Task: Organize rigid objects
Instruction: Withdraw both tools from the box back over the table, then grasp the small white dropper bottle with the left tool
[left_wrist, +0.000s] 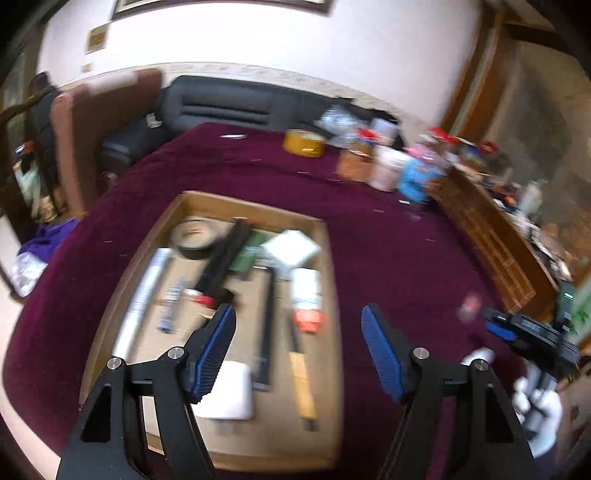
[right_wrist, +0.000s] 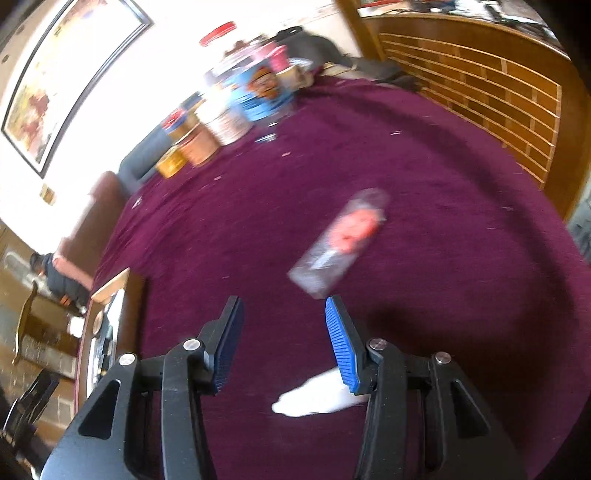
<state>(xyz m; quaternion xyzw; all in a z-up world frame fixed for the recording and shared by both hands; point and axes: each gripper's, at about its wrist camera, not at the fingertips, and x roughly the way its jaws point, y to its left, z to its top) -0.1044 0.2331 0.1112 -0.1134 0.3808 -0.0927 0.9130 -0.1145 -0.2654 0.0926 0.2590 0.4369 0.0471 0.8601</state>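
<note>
Over the cardboard tray (left_wrist: 325, 258) on the maroon tablecloth (left_wrist: 388, 266) hangs the left gripper (left_wrist: 298, 319), jaws spread wide with nothing between the blue pads. Inside the tray it's a jumble: a roll of dark tape (left_wrist: 194, 238) up at 11 o'clock, a white square pad (left_wrist: 291, 249) at 1, a white bottle with an orange-red cap (left_wrist: 307, 295) just below that, a long black bar (left_wrist: 267, 317) down the middle, a wooden-handled tool (left_wrist: 303, 384) toward 5, a pale tube (left_wrist: 144, 295) along the 9 o'clock side and a white block (left_wrist: 231, 391) at 6.

The right gripper (right_wrist: 284, 341) is out over bare cloth, jaws apart and empty too. A clear packet with a red thing inside (right_wrist: 341, 242) lies just past its tips at about 1 o'clock, not touched. A blurry white scrap (right_wrist: 314, 398) sits under the right finger. Jars and tins (right_wrist: 236, 107) crowd the far edge at 11, and the tray's corner (right_wrist: 110, 288) peeks in at 9.
</note>
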